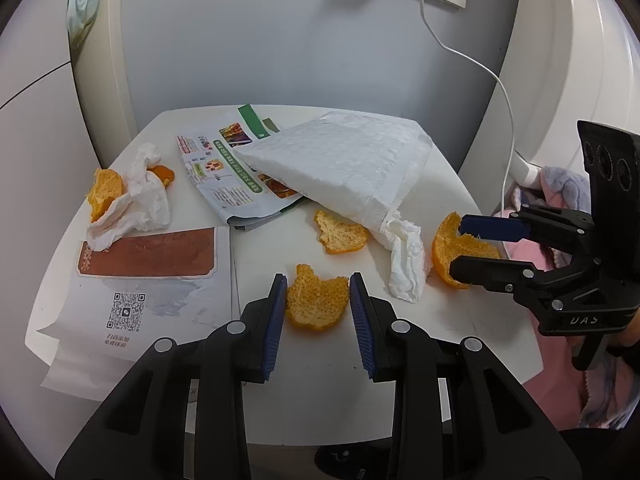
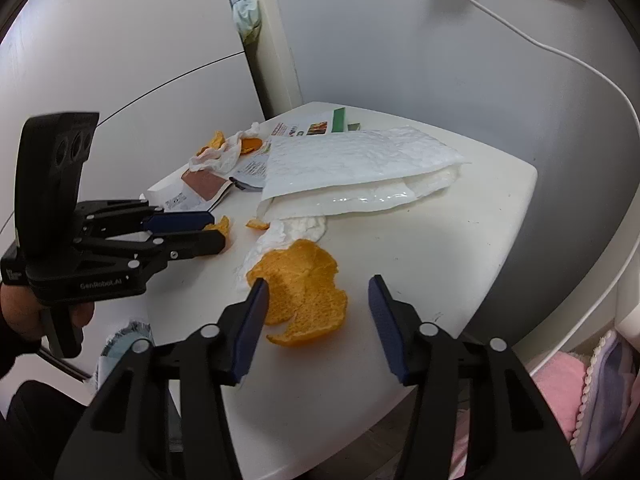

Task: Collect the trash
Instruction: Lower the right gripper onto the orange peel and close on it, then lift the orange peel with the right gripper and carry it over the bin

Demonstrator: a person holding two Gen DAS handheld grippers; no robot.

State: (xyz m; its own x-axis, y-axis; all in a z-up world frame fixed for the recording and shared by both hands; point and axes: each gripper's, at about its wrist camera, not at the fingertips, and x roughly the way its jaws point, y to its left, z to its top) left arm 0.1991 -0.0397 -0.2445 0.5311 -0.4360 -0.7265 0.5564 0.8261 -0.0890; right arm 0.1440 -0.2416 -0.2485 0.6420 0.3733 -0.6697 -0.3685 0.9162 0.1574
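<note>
On the white table (image 1: 472, 320) lie several orange peels. My left gripper (image 1: 318, 277) has its blue pads against both sides of a small peel (image 1: 316, 304) at the near edge; in the right wrist view that gripper (image 2: 219, 228) reaches in from the left. My right gripper (image 2: 318, 280) straddles a larger peel (image 2: 304, 288). Its left pad touches the peel and a gap shows at the right pad. The left wrist view has this gripper (image 1: 458, 248) at the table's right edge around the same peel (image 1: 452, 248). A third peel (image 1: 340, 236) lies between them.
A white bubble mailer (image 1: 340, 164) lies across the middle with crumpled tissue (image 1: 404, 260) at its mouth. A leaflet (image 1: 224, 176), a QR-code paper (image 1: 132, 280) and a tissue with peel pieces (image 1: 132, 200) fill the left. A white cable (image 1: 508, 120) hangs right; pink cloth (image 2: 560, 392) lies below.
</note>
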